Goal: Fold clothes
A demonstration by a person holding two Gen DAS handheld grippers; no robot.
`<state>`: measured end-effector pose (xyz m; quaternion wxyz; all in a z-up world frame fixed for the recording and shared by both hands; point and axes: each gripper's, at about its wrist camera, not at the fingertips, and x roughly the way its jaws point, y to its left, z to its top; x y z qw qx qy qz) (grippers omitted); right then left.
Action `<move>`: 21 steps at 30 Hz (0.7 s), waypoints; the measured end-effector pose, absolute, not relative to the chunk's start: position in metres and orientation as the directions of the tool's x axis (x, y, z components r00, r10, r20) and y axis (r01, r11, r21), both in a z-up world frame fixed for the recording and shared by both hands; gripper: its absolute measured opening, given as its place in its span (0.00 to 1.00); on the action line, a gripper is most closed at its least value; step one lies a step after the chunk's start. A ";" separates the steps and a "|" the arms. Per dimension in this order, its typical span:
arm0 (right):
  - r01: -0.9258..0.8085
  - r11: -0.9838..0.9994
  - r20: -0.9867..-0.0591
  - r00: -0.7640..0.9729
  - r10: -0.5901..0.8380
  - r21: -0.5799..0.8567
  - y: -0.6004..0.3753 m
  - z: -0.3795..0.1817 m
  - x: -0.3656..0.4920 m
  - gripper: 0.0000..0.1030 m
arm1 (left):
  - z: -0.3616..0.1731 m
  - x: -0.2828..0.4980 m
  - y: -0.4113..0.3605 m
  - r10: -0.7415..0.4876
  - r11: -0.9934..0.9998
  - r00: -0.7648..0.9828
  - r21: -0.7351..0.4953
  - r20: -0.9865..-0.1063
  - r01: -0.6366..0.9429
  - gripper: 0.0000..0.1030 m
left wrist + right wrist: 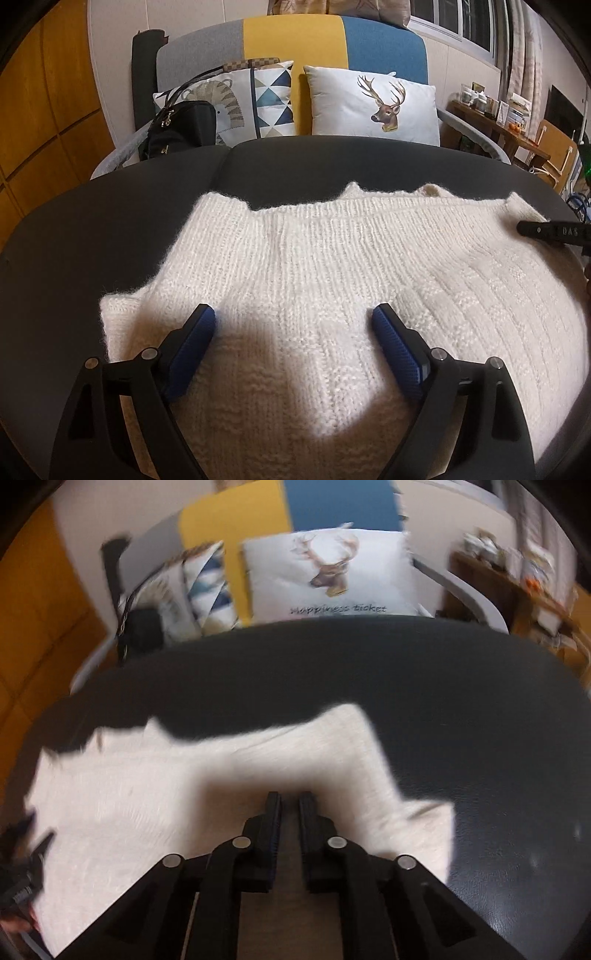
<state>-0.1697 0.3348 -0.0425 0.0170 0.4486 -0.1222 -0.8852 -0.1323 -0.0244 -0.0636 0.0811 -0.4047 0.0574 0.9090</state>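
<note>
White knitted sweater spread flat on a dark cushioned surface, one gripper on each side of it.

The sweater (314, 280) lies across the dark surface (92, 229), its ribbed far edge toward twelve o'clock and a folded part at about four o'clock in the left wrist view. The left gripper (293, 325) hangs over the near part of the knit with its blue-padded fingers (397, 354) wide apart and nothing between them. The right gripper (290, 805) is over the sweater's right end, its black fingers drawn together; the view is blurred, and no cloth shows in the narrow gap. Its tip also shows at three o'clock in the left view. Beyond the surface, at twelve o'clock, stands a deer pillow (373, 107), with a patterned pillow (258, 103) and a black bag (181, 125) at eleven o'clock.
</note>
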 end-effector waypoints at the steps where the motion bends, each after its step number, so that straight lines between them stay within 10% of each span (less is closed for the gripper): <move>1: -0.088 -0.966 -0.783 -0.605 -0.142 0.242 0.339 -0.043 -0.169 0.00 | -0.064 -0.133 -0.025 0.100 -0.979 -0.658 0.045 -0.746 -0.200 0.87; 16: -0.035 -0.943 -0.664 -0.718 -0.207 0.332 0.388 0.004 -0.032 0.18 | -0.027 -0.094 -0.032 0.215 -0.975 -0.722 -0.105 -0.658 -0.195 0.87; 21: 0.044 -0.963 -0.701 -0.677 -0.224 0.265 0.365 -0.015 -0.016 0.18 | -0.051 -0.082 0.010 0.160 -0.948 -0.714 0.096 -0.682 -0.304 0.87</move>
